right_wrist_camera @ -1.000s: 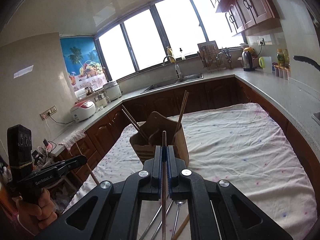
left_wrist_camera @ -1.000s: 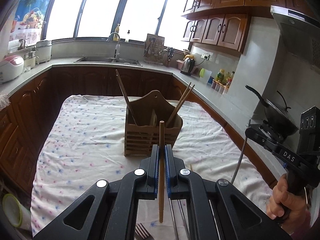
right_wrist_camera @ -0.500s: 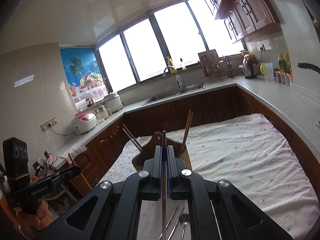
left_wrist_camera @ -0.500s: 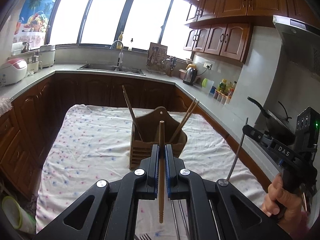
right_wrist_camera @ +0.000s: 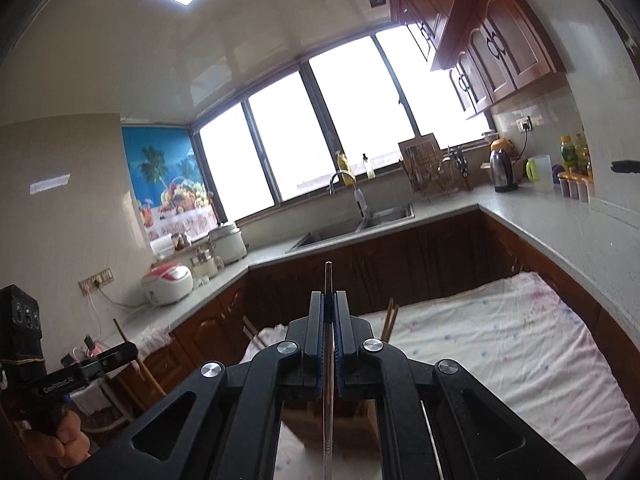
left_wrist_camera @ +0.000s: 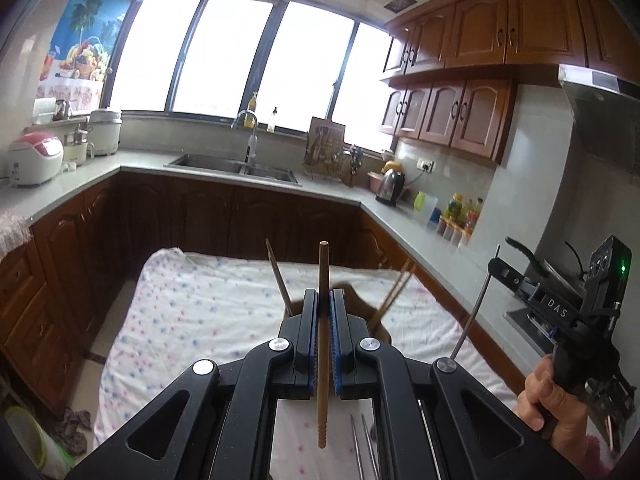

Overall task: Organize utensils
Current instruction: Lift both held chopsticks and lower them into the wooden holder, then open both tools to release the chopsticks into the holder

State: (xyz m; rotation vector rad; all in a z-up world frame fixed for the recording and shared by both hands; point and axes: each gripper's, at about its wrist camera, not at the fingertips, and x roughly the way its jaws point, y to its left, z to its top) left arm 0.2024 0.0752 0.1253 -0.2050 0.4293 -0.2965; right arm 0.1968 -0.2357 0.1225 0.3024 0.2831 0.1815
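My left gripper (left_wrist_camera: 323, 300) is shut on a wooden chopstick (left_wrist_camera: 322, 344) that stands upright between its blue pads. My right gripper (right_wrist_camera: 329, 300) is shut on a thin metal chopstick (right_wrist_camera: 328, 400), also upright. The wooden utensil holder (left_wrist_camera: 362, 308) stands on the cloth-covered table (left_wrist_camera: 200, 304), mostly hidden behind my left gripper, with wooden chopsticks (left_wrist_camera: 280, 276) sticking out of it. In the right wrist view the holder (right_wrist_camera: 372, 416) sits right below the jaws. The right gripper (left_wrist_camera: 496, 264) with its metal chopstick (left_wrist_camera: 474, 312) shows at the right of the left wrist view.
Metal utensils (left_wrist_camera: 366, 448) lie on the cloth below my left gripper. A counter with a sink (left_wrist_camera: 236, 166) runs behind the table, a rice cooker (left_wrist_camera: 34, 158) at left, a kettle (left_wrist_camera: 390, 186) and stove with a pan (left_wrist_camera: 560, 272) at right.
Both grippers have risen and tilted upward with their chopsticks. The holder has sunk lower in both views and is now largely hidden behind the jaws.
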